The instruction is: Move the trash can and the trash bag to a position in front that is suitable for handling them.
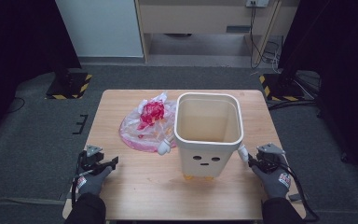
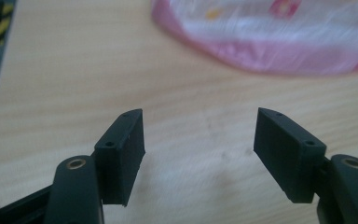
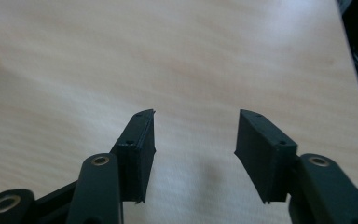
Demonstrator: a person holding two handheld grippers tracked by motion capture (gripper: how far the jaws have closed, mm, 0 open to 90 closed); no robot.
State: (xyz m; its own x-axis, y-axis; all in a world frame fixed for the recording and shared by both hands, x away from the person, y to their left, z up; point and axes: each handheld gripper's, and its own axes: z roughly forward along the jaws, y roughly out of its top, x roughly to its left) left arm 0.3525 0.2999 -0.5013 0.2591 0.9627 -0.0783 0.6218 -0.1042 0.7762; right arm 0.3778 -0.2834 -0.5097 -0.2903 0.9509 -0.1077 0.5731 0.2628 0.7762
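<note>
- Where the light wooden bench (image 1: 135, 186) fills the high view, a cream plastic bin with a rounded square rim (image 1: 208, 135) stands upright near its middle; the front wall bears a small face of two oval eyes and a mouth, short white arm-like stubs project from both sides, and yellow feet show beneath.
- Crumpled translucent pink plastic bag (image 1: 148, 125): lies flat on the bench just left of the bin, with a red bunched mass on top; whether it touches the bin's left stub cannot be told.
- Left claw (image 1: 112, 162): held in a gloved hand at the bench's near left edge, well apart from the bag. In the left gripper view its jaws stand spread over bare wood, gripping nothing, with the bag's pink edge beyond.
- Right claw (image 1: 251, 161): held in a gloved hand just beside the bin's right stub. In the right gripper view its jaws stand spread, empty, over bare wood.
</note>
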